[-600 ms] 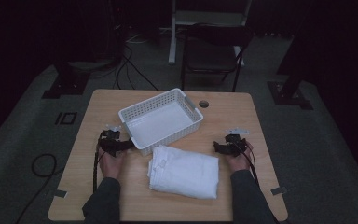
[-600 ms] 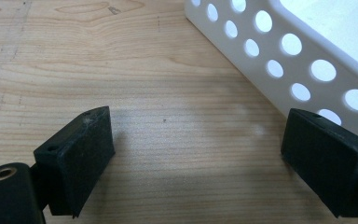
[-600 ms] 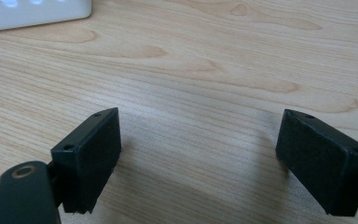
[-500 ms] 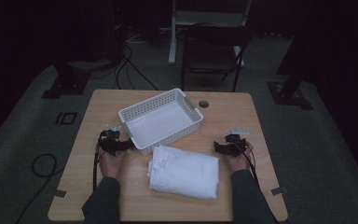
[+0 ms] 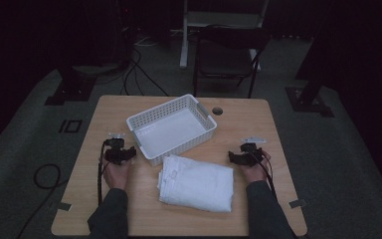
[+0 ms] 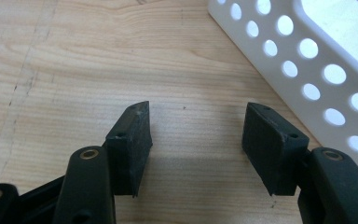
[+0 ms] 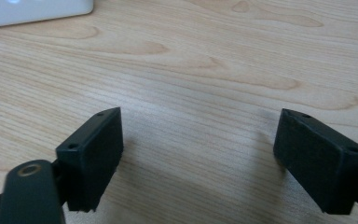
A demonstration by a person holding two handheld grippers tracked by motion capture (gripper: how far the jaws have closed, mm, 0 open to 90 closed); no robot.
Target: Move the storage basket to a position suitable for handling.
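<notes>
A white perforated basket point(image 5: 171, 130) stands empty on the wooden table point(image 5: 258, 119), turned at an angle. In front of it lies a folded white cloth point(image 5: 196, 182). My left gripper point(image 5: 129, 153) rests on the table just left of the basket's near corner, open with bare wood between its jaws; the left gripper view point(image 6: 196, 126) has the basket wall point(image 6: 307, 60) at its upper right. To the right of the cloth my right gripper point(image 5: 232, 157) sits open, with bare table between its jaws in the right gripper view point(image 7: 198, 140).
A round cable hole point(image 5: 217, 110) is in the table behind the basket. A dark chair point(image 5: 229, 57) stands beyond the far edge. Cables point(image 5: 45, 174) trail on the floor at the left.
</notes>
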